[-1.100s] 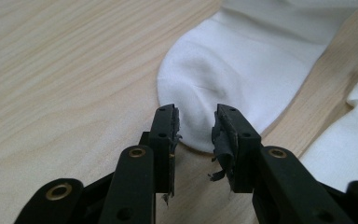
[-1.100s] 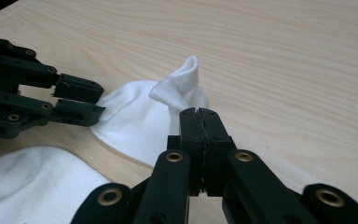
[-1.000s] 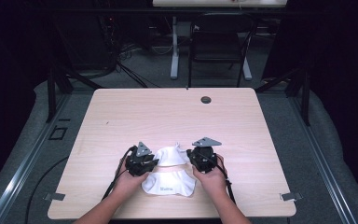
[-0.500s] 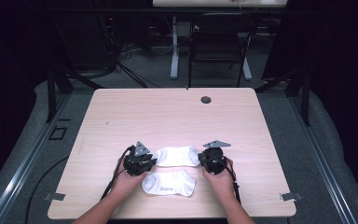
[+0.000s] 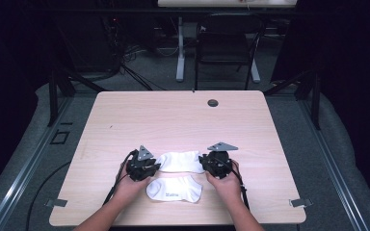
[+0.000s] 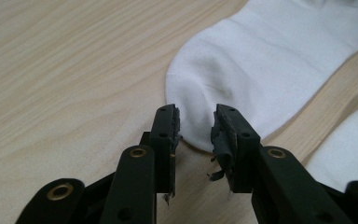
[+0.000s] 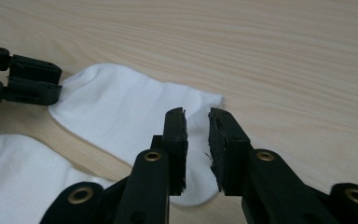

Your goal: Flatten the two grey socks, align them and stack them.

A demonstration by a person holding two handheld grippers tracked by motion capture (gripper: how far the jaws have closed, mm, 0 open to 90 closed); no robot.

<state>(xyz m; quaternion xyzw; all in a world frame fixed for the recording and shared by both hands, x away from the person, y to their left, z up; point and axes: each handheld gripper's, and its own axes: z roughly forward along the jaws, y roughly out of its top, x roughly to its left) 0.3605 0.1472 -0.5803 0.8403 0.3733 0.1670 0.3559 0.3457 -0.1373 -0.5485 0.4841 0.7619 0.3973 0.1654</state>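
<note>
While I frame the upper flat white cotton sock (image 5: 179, 161) between my left gripper (image 5: 143, 167) and right gripper (image 5: 215, 162) on the pale wooden table (image 5: 173, 120), a second white sock (image 5: 174, 189) lies just nearer me. Along my left jaws, parted and gripping nothing, the sock's rounded end (image 6: 242, 79) sits just ahead, ready for a pinch. My right jaws likewise stand released over its other end (image 7: 135, 112).

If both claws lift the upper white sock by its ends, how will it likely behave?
The upper sock lies flat and softly creased on the table, so it is probably limp and would sag in the middle. It looks thin, so likely very light. The left claw and right claw are open at its ends; a shallow pinch might slip off.
</note>
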